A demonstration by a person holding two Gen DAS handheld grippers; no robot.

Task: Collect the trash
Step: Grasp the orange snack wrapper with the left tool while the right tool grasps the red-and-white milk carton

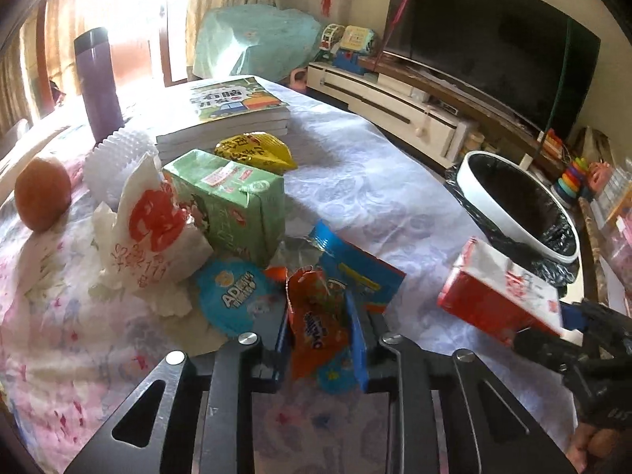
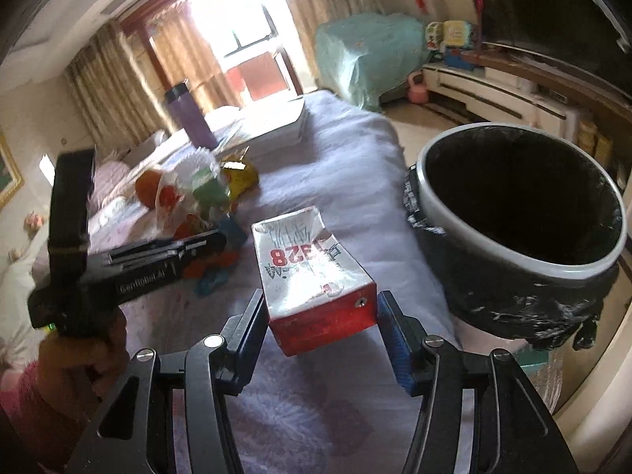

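Glossy crinkled foil on the orange snack wrapper [image 1: 316,328]; smooth coated cardboard, shiny on top, for the red carton [image 2: 316,280]. Soft matt cloth with woven pattern over the table [image 1: 367,181]. Wrinkled black plastic liner in the white smooth-rimmed bin [image 2: 517,213].

Harsh daylight from the window [image 2: 241,35] blows out both fisheye views; edges bend and darken, the television [image 1: 489,39] stays dim, motion blur softens the right view.

Table [image 1: 355,166] w/ pale floral cloth. On it: book stack [image 1: 237,114], purple flask [image 1: 98,83], orange [image 1: 41,193], green carton [image 1: 233,201], wrappers [image 1: 347,272].
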